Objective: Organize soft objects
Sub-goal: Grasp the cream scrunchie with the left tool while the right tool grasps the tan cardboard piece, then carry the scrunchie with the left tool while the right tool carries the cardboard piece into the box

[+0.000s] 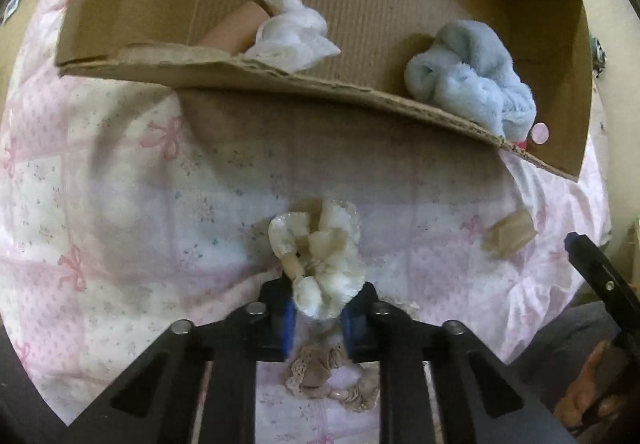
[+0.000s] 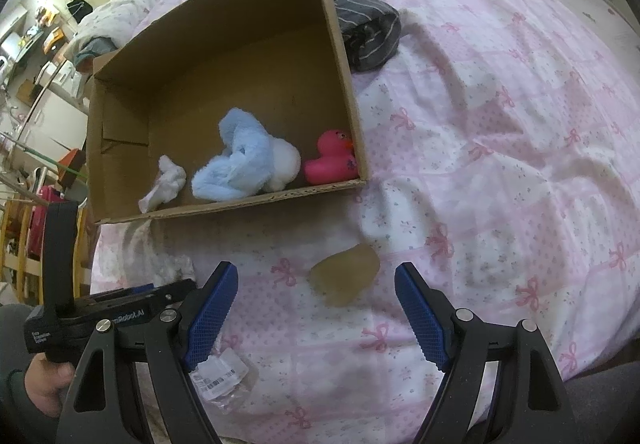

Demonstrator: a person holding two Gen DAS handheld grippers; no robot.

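Cardboard box (image 2: 344,56): one, corrugated, open-topped, standing on the bed quilt (image 2: 500,164) (pink and white patchwork, bow print).

Inside the box, counted across both views: one pale blue fluffy plush (image 2: 240,160), crumpled; one white fleecy cloth (image 2: 166,182), bunched; one pink duck (image 2: 332,160), smooth and glossy; one tan cylinder (image 1: 236,30), smooth, lying beside the white cloth (seen only from the left wrist).

On the quilt outside the box: one small beige pouch-like piece (image 2: 346,276), soft-edged, near the box's front wall; one dark striped fabric bundle (image 2: 368,28) touching the box's right wall; one clear plastic wrapper (image 2: 222,376) with a barcode label.

Left gripper (image 1: 318,308): fingers pinching one cream ruffled soft item (image 1: 324,260), lacy and frilled, held just above the quilt in front of the box. A second lace piece (image 1: 332,376), beige, lies beneath the fingers.

Right gripper (image 2: 316,312): blue ribbed fingers (image 2: 210,316) spread wide, holding nothing, beige piece between and beyond them.
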